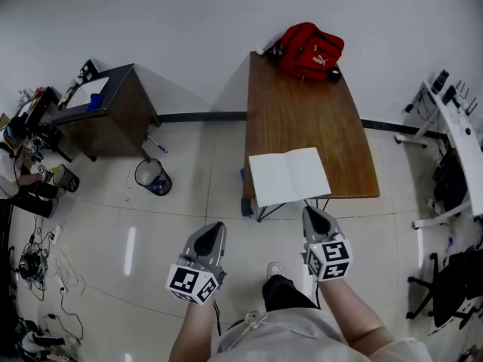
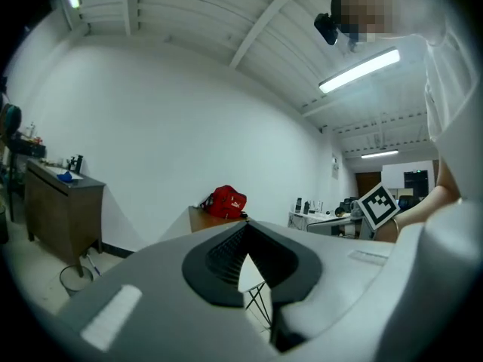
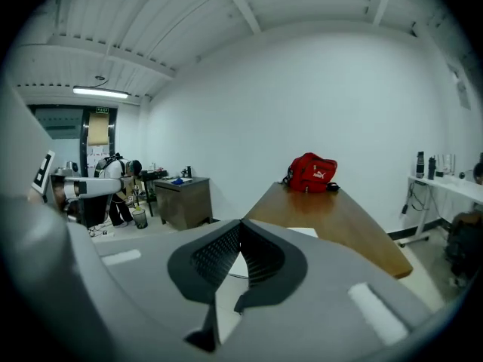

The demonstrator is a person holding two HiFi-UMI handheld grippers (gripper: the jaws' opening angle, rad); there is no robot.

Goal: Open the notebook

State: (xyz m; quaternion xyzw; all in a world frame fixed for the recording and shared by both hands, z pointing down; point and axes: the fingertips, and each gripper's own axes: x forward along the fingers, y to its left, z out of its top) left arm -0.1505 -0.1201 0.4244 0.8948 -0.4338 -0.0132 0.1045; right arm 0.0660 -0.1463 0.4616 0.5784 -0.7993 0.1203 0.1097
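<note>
The notebook (image 1: 289, 176) lies open on the wooden table (image 1: 302, 119), white pages up, at the table's near edge and slightly overhanging it. Both grippers hang in front of the table, above the floor and close to the person's body. The left gripper (image 1: 216, 227) is shut with nothing in it, to the near left of the notebook. The right gripper (image 1: 311, 211) is also shut and empty, just short of the notebook's near right corner. In the right gripper view its jaws (image 3: 241, 223) meet at the tip, and a strip of the notebook (image 3: 306, 232) shows above them. In the left gripper view the left gripper (image 2: 245, 227) is closed too.
A red backpack (image 1: 311, 50) sits at the table's far end against the wall. A dark cabinet (image 1: 113, 111) and a waste bin (image 1: 151, 176) stand to the left. A white desk (image 1: 460, 127) with equipment is at the right. Another person (image 1: 15, 157) and cables are at far left.
</note>
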